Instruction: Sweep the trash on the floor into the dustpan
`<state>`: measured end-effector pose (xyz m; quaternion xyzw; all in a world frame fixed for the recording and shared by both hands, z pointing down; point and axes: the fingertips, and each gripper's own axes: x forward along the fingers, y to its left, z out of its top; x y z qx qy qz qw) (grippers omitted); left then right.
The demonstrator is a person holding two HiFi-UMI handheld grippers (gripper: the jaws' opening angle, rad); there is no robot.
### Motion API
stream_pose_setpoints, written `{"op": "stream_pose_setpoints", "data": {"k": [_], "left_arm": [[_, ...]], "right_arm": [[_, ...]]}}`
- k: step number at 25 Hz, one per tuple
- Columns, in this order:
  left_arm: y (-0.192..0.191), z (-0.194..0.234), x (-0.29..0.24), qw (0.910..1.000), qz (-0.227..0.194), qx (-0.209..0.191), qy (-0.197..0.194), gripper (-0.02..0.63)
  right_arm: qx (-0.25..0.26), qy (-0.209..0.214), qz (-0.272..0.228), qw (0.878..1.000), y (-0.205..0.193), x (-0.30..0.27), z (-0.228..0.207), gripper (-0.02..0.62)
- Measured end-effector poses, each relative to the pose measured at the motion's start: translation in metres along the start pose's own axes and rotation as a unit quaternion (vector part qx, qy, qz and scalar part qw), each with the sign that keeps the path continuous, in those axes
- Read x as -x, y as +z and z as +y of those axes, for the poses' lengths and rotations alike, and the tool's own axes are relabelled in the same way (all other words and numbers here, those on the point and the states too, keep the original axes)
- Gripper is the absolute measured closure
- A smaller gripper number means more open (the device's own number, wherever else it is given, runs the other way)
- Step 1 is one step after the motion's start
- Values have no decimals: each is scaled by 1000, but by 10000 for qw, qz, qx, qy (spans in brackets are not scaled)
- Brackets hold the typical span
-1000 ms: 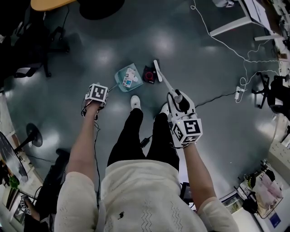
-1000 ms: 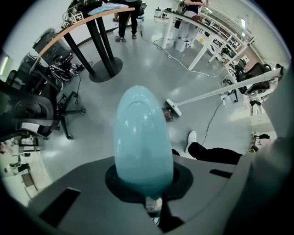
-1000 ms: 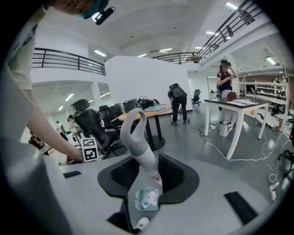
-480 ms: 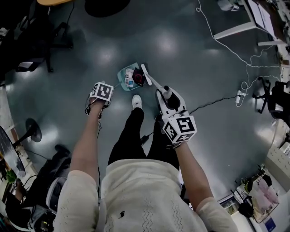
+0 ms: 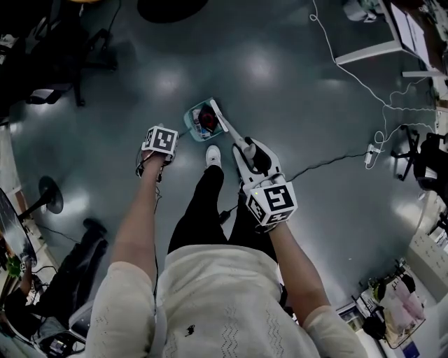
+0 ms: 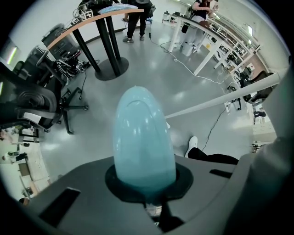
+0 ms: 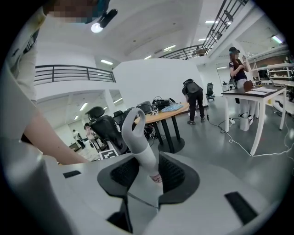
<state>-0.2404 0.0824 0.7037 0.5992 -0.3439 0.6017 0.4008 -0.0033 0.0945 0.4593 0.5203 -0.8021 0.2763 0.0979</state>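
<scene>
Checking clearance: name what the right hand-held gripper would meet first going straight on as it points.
Past the broom handle clamped in the right hand-held gripper, probably the round wooden table, beside a black office chair; depth is unclear.

Trash (image 5: 207, 117) in the dustpan (image 5: 190, 115); broom (image 5: 222, 122) at its right rim.

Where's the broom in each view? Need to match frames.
Head view: broom centre, brush at the dustpan, handle in right gripper.
Left gripper view: its white shaft crosses the right half.
Right gripper view: its handle end between the jaws.
Shared landmark: round table's black base.
</scene>
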Motion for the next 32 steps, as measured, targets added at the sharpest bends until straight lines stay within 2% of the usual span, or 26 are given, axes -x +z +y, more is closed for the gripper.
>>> {"op": "stream_pose_setpoints", "data": {"k": [12,32], "left_arm": [[1,0,-1,9999,23,120,66,574],[4,9,-2,9999,40,152,68,574]], "right_arm": [[258,56,199,9995,1,-7,2,459],[276,24,207,9994,4,-16,4,459]]}}
